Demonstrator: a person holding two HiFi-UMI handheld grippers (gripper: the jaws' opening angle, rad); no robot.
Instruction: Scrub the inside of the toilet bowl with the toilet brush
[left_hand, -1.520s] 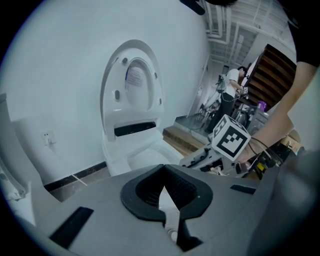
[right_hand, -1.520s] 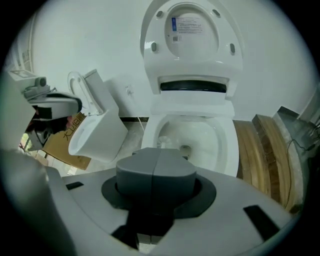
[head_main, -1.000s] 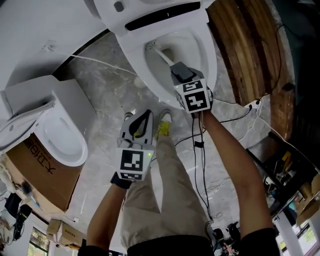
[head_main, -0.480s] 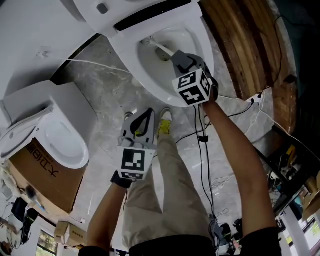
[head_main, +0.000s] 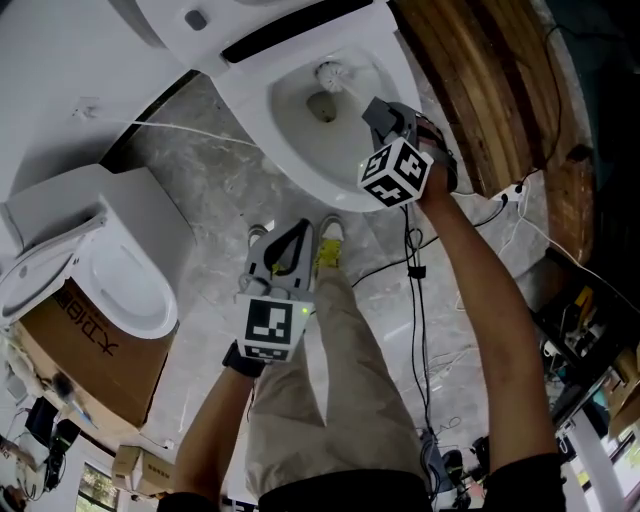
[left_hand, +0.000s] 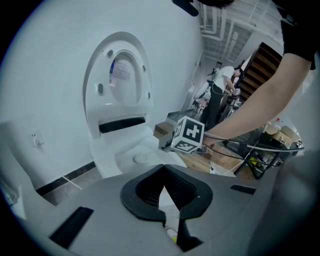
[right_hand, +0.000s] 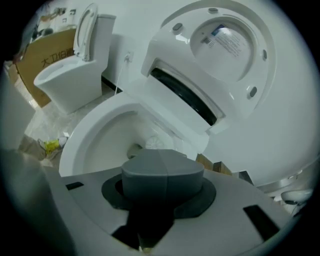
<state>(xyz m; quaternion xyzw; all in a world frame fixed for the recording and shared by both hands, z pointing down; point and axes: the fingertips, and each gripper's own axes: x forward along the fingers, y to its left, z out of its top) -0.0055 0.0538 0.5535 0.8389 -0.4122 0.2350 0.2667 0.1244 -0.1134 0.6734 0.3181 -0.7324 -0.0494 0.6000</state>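
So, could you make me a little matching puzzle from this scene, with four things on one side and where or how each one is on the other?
Things:
1. toilet brush
2. left hand-held gripper
3. right hand-held gripper
4. second toilet

Places or states:
A. shut and holding nothing, over the floor near a shoe
B. bristle head down inside the toilet bowl, near its back
C. off to the left, beside a cardboard box
D. shut on the brush handle, above the bowl's edge

Pairs: 1-B, 2-A, 3-D, 4-C
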